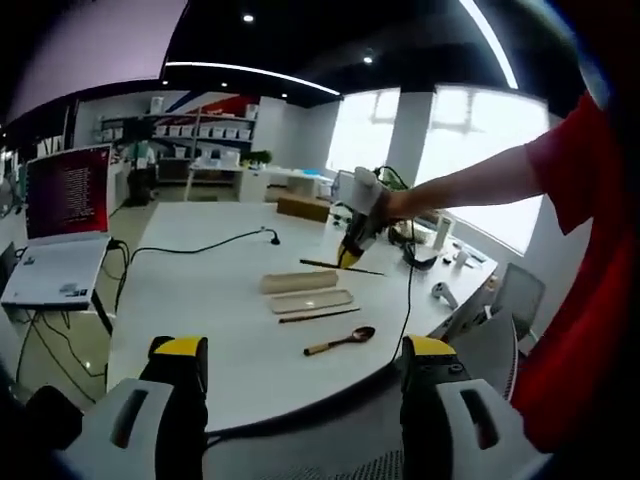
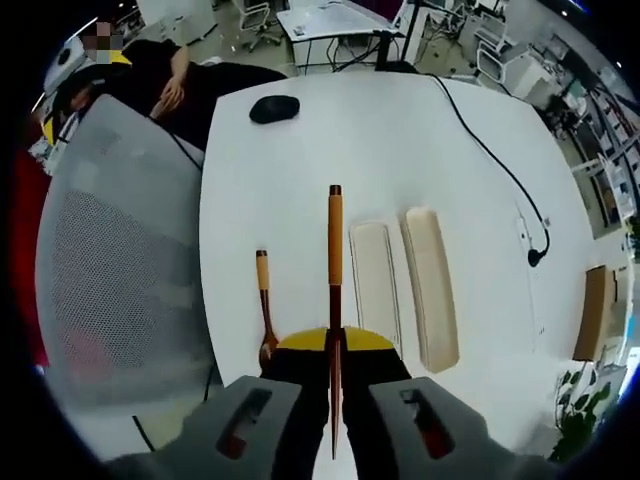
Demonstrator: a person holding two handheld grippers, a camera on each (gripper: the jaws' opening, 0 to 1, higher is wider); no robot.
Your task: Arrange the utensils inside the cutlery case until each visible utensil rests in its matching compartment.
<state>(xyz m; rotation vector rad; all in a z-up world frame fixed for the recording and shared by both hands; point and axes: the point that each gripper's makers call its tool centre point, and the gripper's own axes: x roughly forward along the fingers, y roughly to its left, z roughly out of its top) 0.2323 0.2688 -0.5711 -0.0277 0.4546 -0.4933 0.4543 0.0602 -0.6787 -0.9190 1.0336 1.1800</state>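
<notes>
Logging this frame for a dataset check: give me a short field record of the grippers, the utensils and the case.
right gripper: shut on chopstick, held above the table
left gripper: open, holding nothing
spoon: on the table, outside the case
second chopstick: on the table beside the case tray
case tray: open, nothing in it
case lid: lying beside the tray

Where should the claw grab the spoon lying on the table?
Grab the spoon by its straight pale handle, coming down from above with the claw closing across it. It lies flat on the white table, and the handle is thin and even, while the bowl end is rounder.
</notes>
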